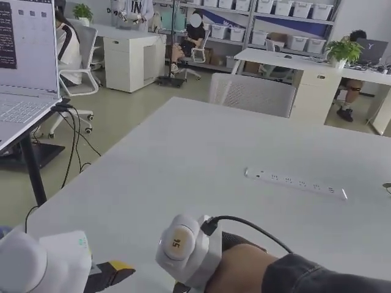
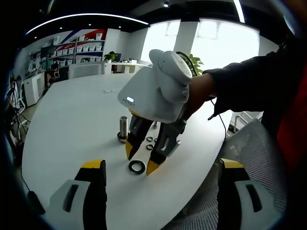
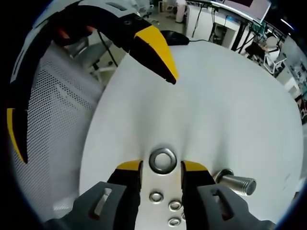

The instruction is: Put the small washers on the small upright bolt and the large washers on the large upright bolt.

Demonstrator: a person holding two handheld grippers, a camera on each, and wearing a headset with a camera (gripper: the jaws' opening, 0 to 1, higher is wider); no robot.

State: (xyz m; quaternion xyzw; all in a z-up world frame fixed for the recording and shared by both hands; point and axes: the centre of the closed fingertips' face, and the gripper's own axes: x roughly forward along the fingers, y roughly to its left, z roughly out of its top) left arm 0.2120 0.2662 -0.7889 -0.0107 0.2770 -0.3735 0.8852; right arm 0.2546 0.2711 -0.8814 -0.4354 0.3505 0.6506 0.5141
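Head view: looks down on a white table [image 1: 183,159], with a power strip [image 1: 296,183] well out on it and a laptop [image 1: 24,67] at left. Finds the right gripper [image 1: 183,247] low in a hand and the left gripper [image 1: 113,271] in the bottom corner; cannot tell either's jaws here.

Left gripper view: shows own jaws spread wide, gripping nothing. Catches the right gripper tips-down over the table, partly open, straddling a large washer [image 2: 136,166] lying flat. Places a bolt [image 2: 123,128] upright just behind, with small washers [image 2: 150,143] near it.

Right gripper view: shows own tips either side of the large washer, just clear of it, clamping nothing. Sets three small washers between the jaws and the bolt to the right. Catches the left gripper's tips above, wide apart, by a mesh chair [image 3: 57,120].
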